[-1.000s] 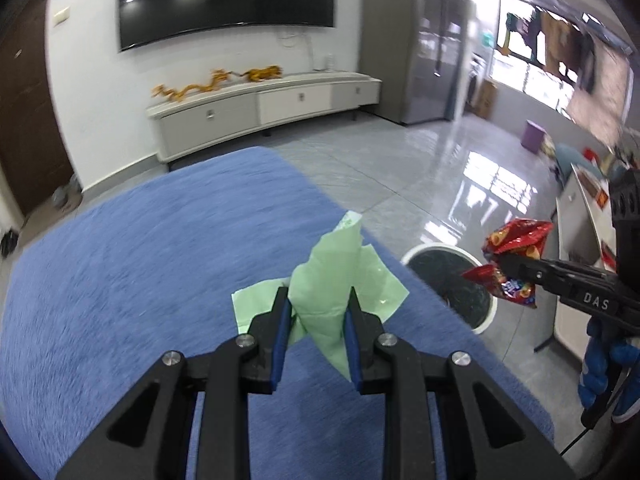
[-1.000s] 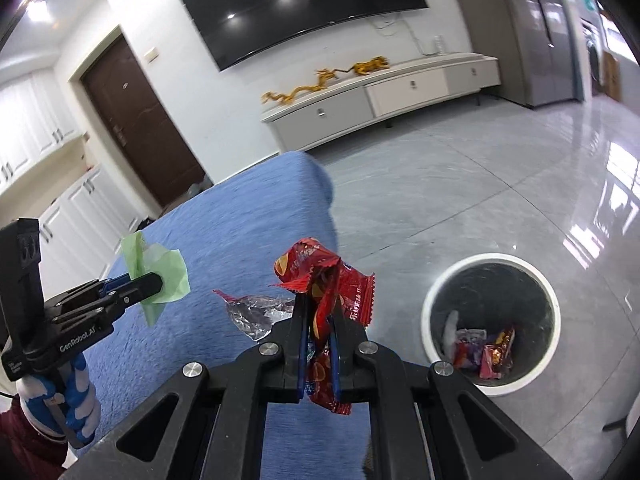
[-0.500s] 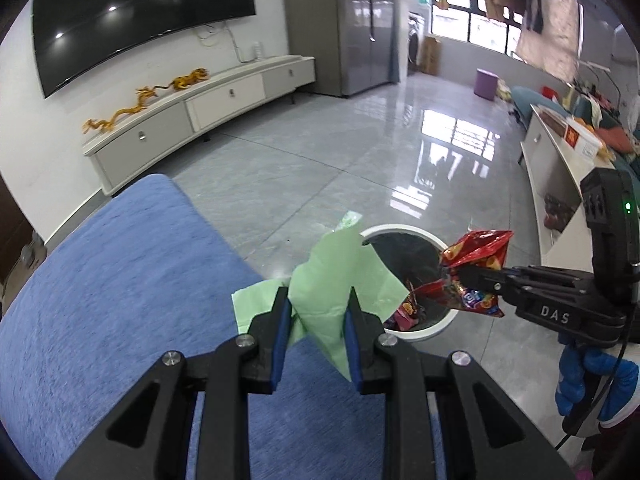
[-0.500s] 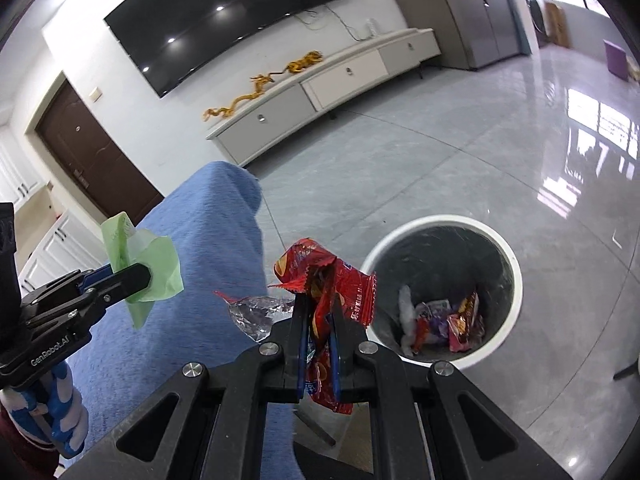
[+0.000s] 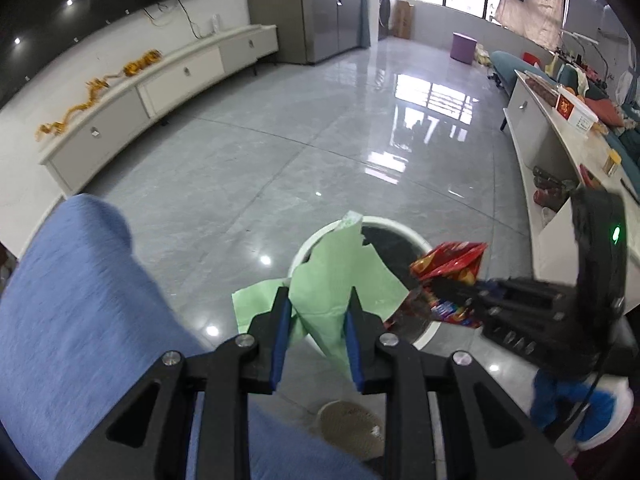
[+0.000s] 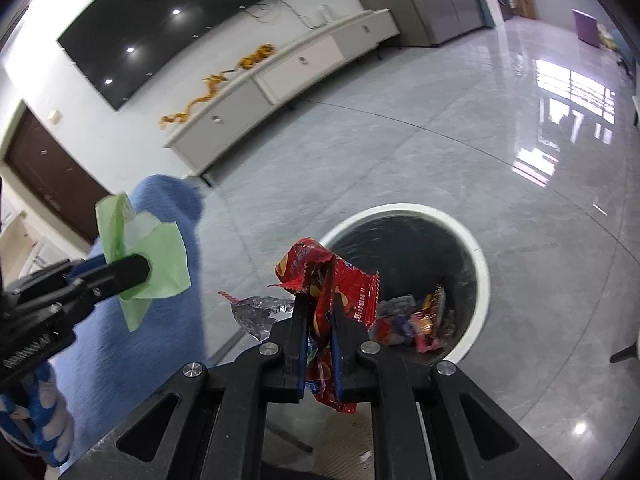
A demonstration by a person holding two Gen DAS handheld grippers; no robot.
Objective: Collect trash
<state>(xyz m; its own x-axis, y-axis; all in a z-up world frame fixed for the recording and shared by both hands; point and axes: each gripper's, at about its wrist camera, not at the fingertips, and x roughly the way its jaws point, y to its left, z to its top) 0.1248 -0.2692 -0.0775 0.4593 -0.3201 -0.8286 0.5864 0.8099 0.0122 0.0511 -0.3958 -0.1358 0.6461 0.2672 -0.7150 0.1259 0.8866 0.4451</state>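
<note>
1. Right wrist view: white bin (image 6: 482, 264) lies ahead-right of your right gripper (image 6: 320, 330); already holds trash;
2. Right gripper nipped tight on red snack wrapper (image 6: 344, 284), nearer the bin;
3. Left gripper (image 5: 316, 320) clamps green paper (image 5: 340, 276), approx. over near rim.

Right gripper (image 6: 320, 320) jaws opening, red snack wrapper (image 6: 332, 280) still pinched between pads. White-rimmed bin (image 6: 480, 264) just right, holding wrappers. Left gripper (image 6: 140, 268) at left clamps green paper (image 6: 160, 256).
</note>
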